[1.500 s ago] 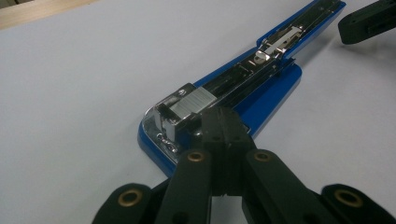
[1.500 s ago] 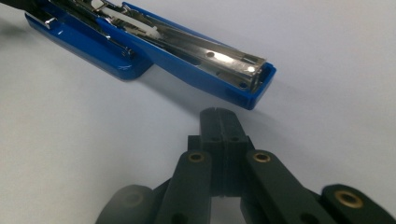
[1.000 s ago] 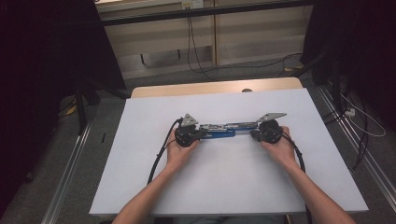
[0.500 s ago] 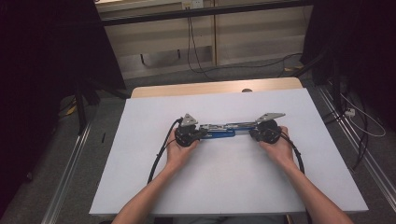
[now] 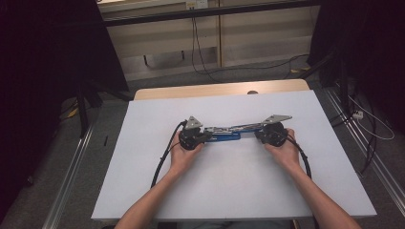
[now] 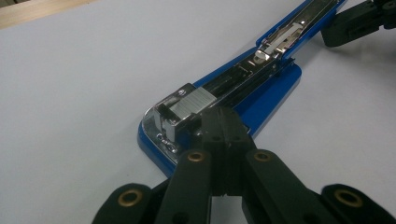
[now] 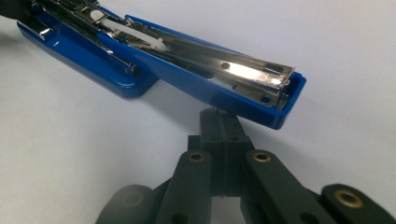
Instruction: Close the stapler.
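**Opened blue stapler pinned between two closed grippers**

The blue stapler (image 5: 224, 133) lay swung fully open near the middle of the white table (image 5: 143, 191), its base end to the left and its top arm stretched out to the right. The left gripper (image 6: 223, 122) had its jaws pressed together with no gap, the tips resting against the metal head at the base end; whether anything was pinched between them could not be told. The right gripper (image 7: 223, 122) was likewise closed, its tips tucked under the far end of the blue top arm, seemingly propping it rather than clamping it.

The stapler looked stiff and fairly dense for its size, metal channel in a glossy plastic shell. That shell would likely be slippery under hard jaws, and the hinge in the middle meant the two halves could fold if only one end were lifted. The steel magazine (image 7: 219, 58) edges and the flat blue base (image 6: 261, 100) looked like the surest places to grip; the thin spring strip (image 6: 282, 37) should be left alone.
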A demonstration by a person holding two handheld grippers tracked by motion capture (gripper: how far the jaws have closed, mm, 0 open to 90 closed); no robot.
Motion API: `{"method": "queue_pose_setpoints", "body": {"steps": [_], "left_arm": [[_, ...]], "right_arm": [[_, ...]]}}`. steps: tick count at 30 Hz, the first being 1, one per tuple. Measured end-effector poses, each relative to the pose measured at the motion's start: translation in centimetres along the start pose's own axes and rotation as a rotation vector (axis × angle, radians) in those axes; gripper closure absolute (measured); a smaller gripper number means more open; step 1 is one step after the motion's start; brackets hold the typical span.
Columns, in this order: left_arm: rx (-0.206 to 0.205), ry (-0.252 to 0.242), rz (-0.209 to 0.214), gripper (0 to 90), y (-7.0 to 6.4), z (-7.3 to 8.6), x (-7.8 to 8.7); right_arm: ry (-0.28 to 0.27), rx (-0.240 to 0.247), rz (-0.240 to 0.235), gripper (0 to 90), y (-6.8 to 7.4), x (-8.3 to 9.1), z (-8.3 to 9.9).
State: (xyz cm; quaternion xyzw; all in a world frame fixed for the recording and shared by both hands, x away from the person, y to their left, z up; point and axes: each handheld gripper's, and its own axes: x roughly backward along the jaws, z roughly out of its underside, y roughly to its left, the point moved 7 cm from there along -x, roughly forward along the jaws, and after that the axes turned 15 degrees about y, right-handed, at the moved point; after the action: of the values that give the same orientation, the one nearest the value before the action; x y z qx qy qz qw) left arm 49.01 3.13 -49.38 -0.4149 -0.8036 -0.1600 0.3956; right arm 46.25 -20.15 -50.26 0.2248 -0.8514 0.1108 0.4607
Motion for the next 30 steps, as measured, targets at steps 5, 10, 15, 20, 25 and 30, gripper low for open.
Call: {"method": "queue_pose_setpoints", "body": {"steps": [5,10,15,20,25,30], "left_arm": [[0.003,-0.002,0.002,90.0,-0.01,-0.01,0.0],[-0.004,-0.001,-0.003,90.0,0.05,-0.01,0.01],[-0.006,-0.001,-0.003,90.0,0.07,-0.01,0.02],[-0.003,-0.001,-0.002,90.0,0.04,-0.01,0.01],[0.001,-0.001,0.0,90.0,0.0,0.01,0.0],[-0.002,0.001,0.0,90.0,-0.06,0.03,0.01]], "right_arm": [[-0.018,0.005,0.002,90.0,-0.03,0.21,-0.17],[-0.034,0.004,-0.007,90.0,0.01,0.28,-0.29],[-0.033,0.006,-0.006,90.0,0.1,0.27,-0.32],[-0.044,0.001,-0.004,90.0,0.16,0.22,-0.43],[-0.059,-0.001,0.001,90.0,0.19,0.35,-0.59],[-0.078,0.001,-0.003,90.0,0.18,0.43,-0.73]]}}
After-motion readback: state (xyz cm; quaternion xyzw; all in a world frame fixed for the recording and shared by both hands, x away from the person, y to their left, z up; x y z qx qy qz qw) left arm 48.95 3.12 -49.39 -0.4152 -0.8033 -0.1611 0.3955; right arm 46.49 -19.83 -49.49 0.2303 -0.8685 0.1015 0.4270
